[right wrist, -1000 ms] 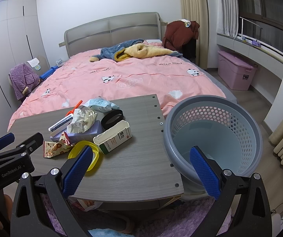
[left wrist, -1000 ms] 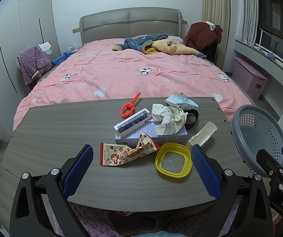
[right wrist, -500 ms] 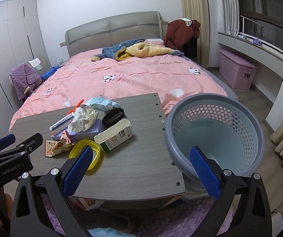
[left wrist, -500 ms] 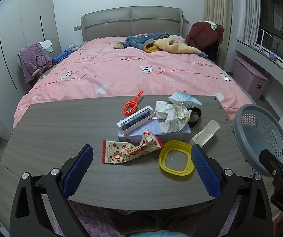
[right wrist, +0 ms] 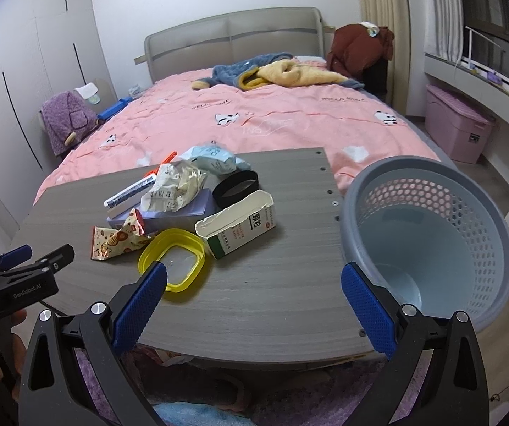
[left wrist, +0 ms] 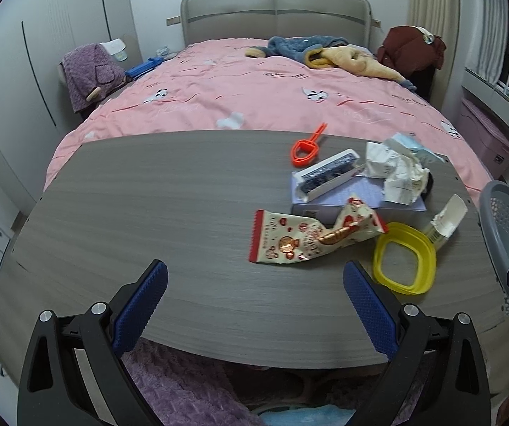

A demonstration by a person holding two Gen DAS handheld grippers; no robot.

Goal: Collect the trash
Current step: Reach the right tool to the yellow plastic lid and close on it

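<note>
On the grey wooden table (left wrist: pixel 155 220) lies a heap of trash: a red-and-white snack wrapper (left wrist: pixel 300 239) (right wrist: pixel 116 239), a yellow plastic lid (left wrist: pixel 404 262) (right wrist: pixel 172 259), an opened white-and-green carton (right wrist: pixel 236 225) (left wrist: pixel 447 220), crumpled paper (left wrist: pixel 394 170) (right wrist: pixel 174 190) and a light-blue packet (right wrist: pixel 213 158). A grey perforated bin (right wrist: pixel 428 241) stands off the table's right end. My left gripper (left wrist: pixel 254 307) is open and empty above the table's near edge, left of the heap. My right gripper (right wrist: pixel 254 305) is open and empty, between the heap and the bin.
A lavender box (left wrist: pixel 357 202) carries a white tray of dark items (left wrist: pixel 328 174). An orange scoop (left wrist: pixel 305 145) and a black ring (right wrist: pixel 234 188) lie near it. A pink bed (left wrist: pixel 272 88) is behind the table, a pink storage box (right wrist: pixel 458 127) at the right wall.
The left gripper has swung to the left, so the heap now sits right of its centre. The right gripper has moved slightly forward over the table. Both stay open.
</note>
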